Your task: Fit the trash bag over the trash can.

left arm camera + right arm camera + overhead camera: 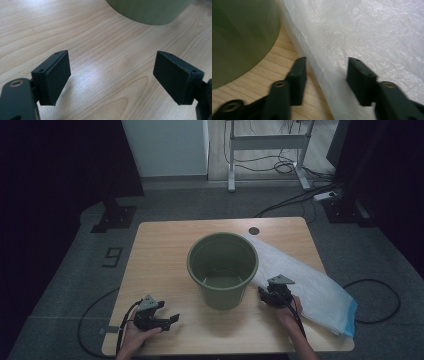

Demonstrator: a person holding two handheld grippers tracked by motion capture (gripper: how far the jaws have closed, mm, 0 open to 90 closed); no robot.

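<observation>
A green plastic bucket (pixel 222 267) stands upright and looks empty in the middle of the wooden table (pixel 165 250). To its right a flat white plastic bag (pixel 310 285) lies along the table, with a blue edge at its near end. My right gripper (pixel 267 290) sits at the bag's near-left edge beside the bucket. In the right gripper view it (pixel 327 67) is open, with the bag's edge (pixel 362 32) between the jaws: one jaw over wood, the other over plastic, and the bucket wall (pixel 239 37) to the left. My left gripper (pixel 171 321) rests open at the front left, over bare wood (pixel 112 75).
A round cable hole (pixel 254 230) sits near the table's far edge. Beyond the table are a desk frame (pixel 267 142), floor cables (pixel 300 195) and a black stand base (pixel 114 217). Each gripper trails a cable off the front edge. The bag's near corner overhangs the table's right edge.
</observation>
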